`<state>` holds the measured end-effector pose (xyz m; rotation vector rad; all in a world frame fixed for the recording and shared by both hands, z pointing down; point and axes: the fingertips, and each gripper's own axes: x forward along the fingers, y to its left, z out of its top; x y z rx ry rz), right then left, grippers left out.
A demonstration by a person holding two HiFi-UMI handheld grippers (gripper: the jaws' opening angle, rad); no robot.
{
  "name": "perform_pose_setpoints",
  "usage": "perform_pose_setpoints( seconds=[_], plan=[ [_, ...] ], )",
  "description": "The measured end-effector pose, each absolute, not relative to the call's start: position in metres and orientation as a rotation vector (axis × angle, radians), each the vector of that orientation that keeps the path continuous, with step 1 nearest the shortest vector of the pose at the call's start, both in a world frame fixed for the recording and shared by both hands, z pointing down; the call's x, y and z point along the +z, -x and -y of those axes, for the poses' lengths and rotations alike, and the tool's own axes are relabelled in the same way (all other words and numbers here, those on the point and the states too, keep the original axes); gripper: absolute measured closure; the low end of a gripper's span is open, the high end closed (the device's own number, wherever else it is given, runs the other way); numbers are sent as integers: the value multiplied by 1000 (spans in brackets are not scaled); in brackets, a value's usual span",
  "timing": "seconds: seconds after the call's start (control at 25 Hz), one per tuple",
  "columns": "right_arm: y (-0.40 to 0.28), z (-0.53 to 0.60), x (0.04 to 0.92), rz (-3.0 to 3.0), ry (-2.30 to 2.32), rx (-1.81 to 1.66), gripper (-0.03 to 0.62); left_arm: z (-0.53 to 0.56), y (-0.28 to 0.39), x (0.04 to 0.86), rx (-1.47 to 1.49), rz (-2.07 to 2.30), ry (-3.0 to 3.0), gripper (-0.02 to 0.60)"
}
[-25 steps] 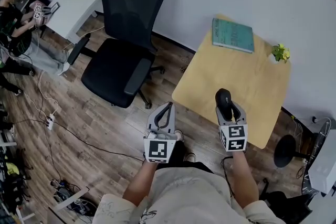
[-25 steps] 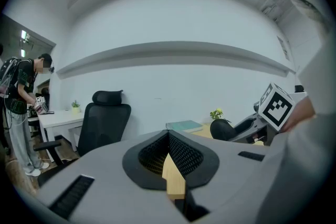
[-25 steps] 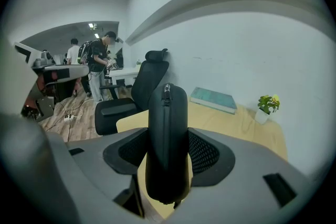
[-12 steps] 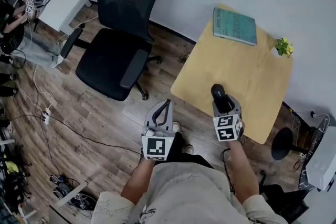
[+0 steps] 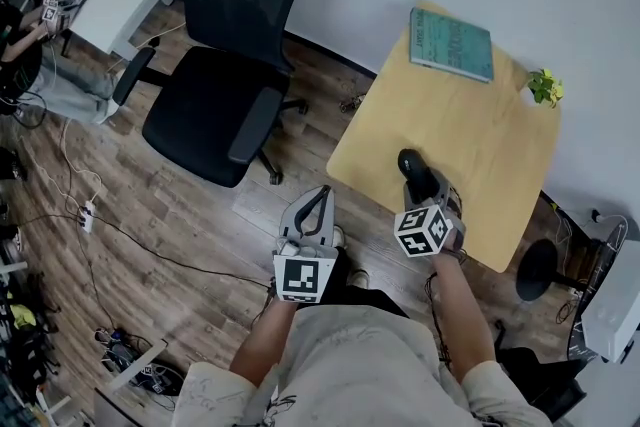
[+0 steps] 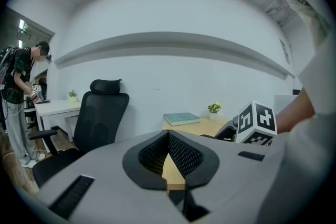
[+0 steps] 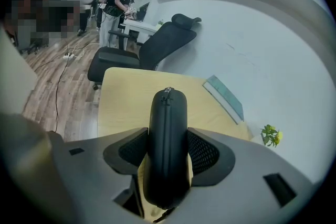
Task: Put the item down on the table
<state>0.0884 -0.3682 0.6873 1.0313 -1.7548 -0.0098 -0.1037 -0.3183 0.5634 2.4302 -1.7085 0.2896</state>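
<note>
The right tool (image 7: 167, 136) clamps a black zippered case (image 7: 168, 113) over the table (image 7: 126, 92); the left tool (image 6: 168, 134) is closed.

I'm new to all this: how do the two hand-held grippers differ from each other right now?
The left hand-held gripper holds nothing, its jaws closed tip to tip; the right hand-held gripper is clamped on a black zip case. The left one hangs over the wooden floor beside the table; the right one is over the table top. The left points about level, the right tilts downward. Both are the same grey two-jaw design.
</note>
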Motion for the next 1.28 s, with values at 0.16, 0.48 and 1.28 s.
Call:
perform_pose_setpoints(
  seconds=[0.16, 0.48, 1.28],
  plan=[
    [-82, 368, 694, 1709, -979, -76, 349, 317, 102, 566, 296, 1694, -2432, 574],
    [-79, 364, 698, 1671, -934, -68, 342, 312, 101, 569, 298, 1692, -2417, 574],
    [-58, 338, 686, 1828, -937, 96, 266, 295, 100, 561, 316, 1719, -2420, 574]
  ],
)
